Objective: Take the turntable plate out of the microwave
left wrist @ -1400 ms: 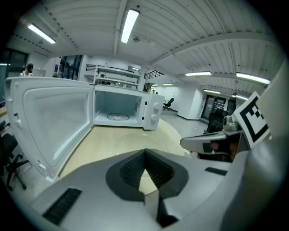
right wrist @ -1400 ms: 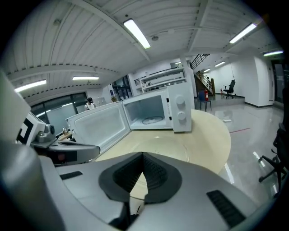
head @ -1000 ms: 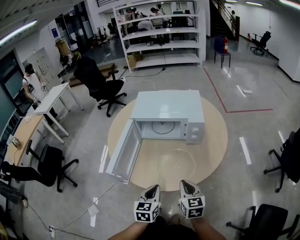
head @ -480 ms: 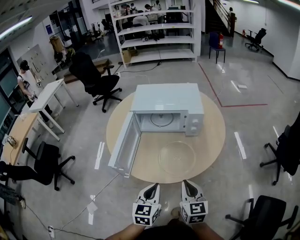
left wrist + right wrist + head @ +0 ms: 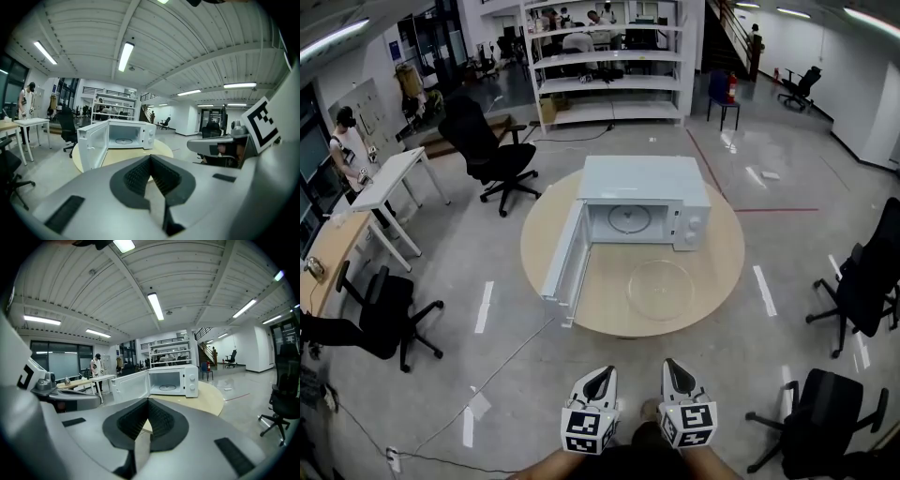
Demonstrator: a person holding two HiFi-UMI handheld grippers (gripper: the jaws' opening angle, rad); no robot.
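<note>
As the turntable plate (image 5: 661, 289) lies: it is seen flat on the round table (image 5: 722, 272), just in front of the microwave (image 5: 642, 187) and fully outside the cavity. The removal is therefore judged to be done.
Plate placement: a bare patch of tabletop inside the rim has been used, to the right of the open door (image 5: 565, 253). The glass is judged to be stably supported there and out of the door's way.
Microwave door: it is swung wide to the left in the head view, so the cavity is exposed to the front.
Cavity: only a ring (image 5: 626, 217) is seen on the floor, and it is taken to be the roller support. No plate is seen inside.
Left gripper (image 5: 601, 375): the jaws are brought together with nothing between them. It is held low, near the body and well apart from the table.
Right gripper (image 5: 672, 367): its jaws are likewise pressed together and empty, and it is held just beside the left one.
Pose of the hands: both grippers are aimed towards the microwave and tipped slightly downward, with their marker cubes turned up to the head camera.
Reason for the hold: nothing is being carried, so a resting stance away from the table is judged.
</note>
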